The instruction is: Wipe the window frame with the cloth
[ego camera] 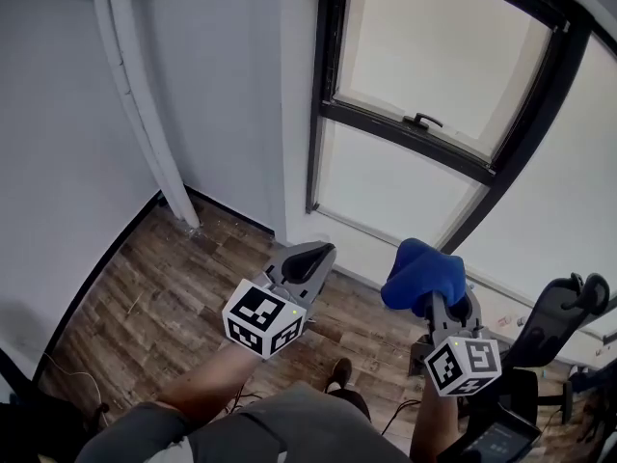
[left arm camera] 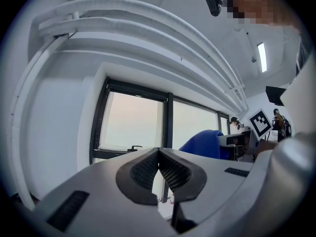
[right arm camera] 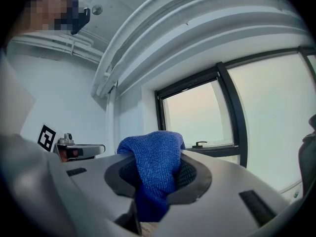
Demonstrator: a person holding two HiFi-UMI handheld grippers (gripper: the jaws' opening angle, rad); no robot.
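So at this moment the right gripper (right arm camera: 156, 176) was clamped down on the bright blue knit-textured cloth (right arm camera: 153, 152). A fat bunch of it bulged out past the tips and a tail hung below the jaws. The left gripper (left arm camera: 159, 164) had its jaws pressed together, ribbed pads touching, nothing between them. Both were held out over the brown wood-look plank floor (ego camera: 164, 297), well short of the black metal window frame (ego camera: 371, 123). My read is that no wiping was under way yet, since the cloth was nowhere near touching it.

How I'd do the step: the nearest bar was the horizontal one with the small black window handle (ego camera: 421, 121) sitting on it. The frame's vertical left side ran up next to the white wall (ego camera: 231, 85). I'd press the bulging end of the cloth flat against the bar first, not the hard jaw tips, then drag along the bar's length in one direction. Lift round the handle instead of ploughing into it, because a loose fold could snag there. The grip looked deep enough, but the cloth was wadded, so only a small face would touch. Tilting the gripper a bit should spread it. The left one had no job here that I could see, so best parked clear of the glass.
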